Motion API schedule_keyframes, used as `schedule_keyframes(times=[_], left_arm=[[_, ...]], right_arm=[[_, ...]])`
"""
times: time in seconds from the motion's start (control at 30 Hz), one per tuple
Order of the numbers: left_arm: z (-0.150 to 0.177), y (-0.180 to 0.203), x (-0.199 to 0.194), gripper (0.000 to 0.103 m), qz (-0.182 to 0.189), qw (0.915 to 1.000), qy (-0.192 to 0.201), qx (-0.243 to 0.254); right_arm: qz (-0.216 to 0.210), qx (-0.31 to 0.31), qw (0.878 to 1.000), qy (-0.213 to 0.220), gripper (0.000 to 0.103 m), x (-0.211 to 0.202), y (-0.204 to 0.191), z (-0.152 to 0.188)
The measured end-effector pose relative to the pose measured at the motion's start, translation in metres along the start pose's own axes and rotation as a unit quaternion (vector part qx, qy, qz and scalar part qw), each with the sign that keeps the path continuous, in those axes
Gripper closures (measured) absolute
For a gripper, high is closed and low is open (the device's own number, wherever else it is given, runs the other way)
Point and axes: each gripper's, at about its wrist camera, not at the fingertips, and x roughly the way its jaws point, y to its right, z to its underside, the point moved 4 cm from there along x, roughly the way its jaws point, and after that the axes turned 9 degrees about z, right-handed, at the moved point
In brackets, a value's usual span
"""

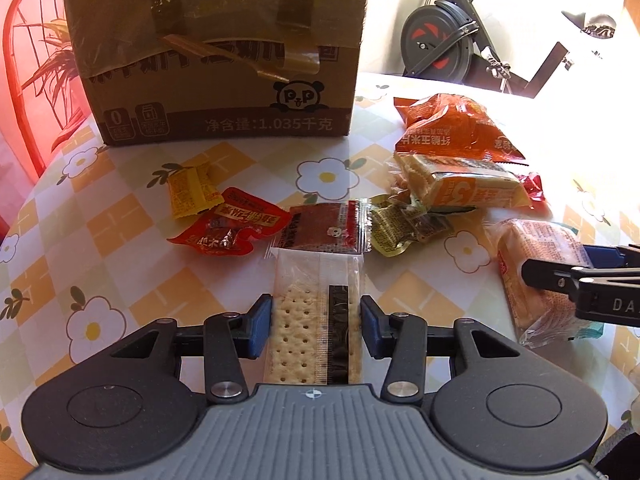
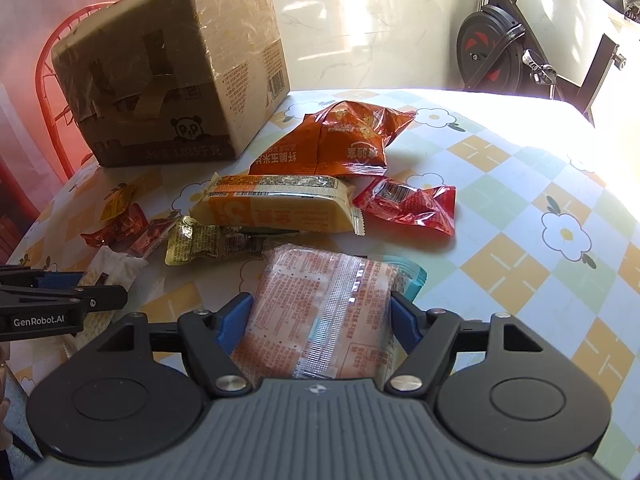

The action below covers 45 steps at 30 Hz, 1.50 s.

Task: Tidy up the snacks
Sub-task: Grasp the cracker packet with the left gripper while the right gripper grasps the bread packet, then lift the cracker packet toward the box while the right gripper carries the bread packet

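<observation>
My left gripper (image 1: 316, 324) has its blue pads against both sides of a clear-wrapped cracker packet (image 1: 308, 320) lying on the table. My right gripper (image 2: 322, 320) is shut on a pale orange bread packet (image 2: 320, 316), which also shows in the left wrist view (image 1: 536, 276). Loose snacks lie ahead: a yellow sachet (image 1: 192, 194), a red sachet (image 1: 232, 228), a dark red jerky packet (image 1: 324, 228), an olive packet (image 1: 400, 224), a yellow cake bar (image 2: 276, 204), an orange chip bag (image 2: 332, 140) and a red wrapper (image 2: 408, 204).
A taped cardboard box (image 1: 216, 48) stands at the back of the flower-patterned tablecloth (image 1: 120, 216). A red wire chair (image 1: 28, 80) is behind it on the left. An exercise bike (image 1: 452, 40) stands beyond the table's far right edge.
</observation>
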Motion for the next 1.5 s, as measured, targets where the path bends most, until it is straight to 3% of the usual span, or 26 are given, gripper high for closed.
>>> schedule_keyframes(times=[0.27,0.83,1.27,1.5], left_arm=[[-0.009,0.034,-0.013,0.055,0.043,0.9985,0.027,0.022],[-0.062,0.092,-0.011,0.054,0.051,0.9930,0.059,0.089],[-0.092,0.092,-0.017,0.054,0.051,0.9912,0.080,0.093],[-0.140,0.067,-0.053,0.054,0.048,0.9859,0.129,0.095]], right_arm=[[0.018,0.012,1.000,0.006,0.030,-0.013,0.014,0.000],[0.071,0.065,0.994,0.047,0.030,-0.038,0.068,-0.025],[0.070,0.068,0.993,0.073,0.030,-0.049,0.070,-0.058],[0.048,0.053,0.991,0.112,0.030,-0.061,0.055,-0.113]])
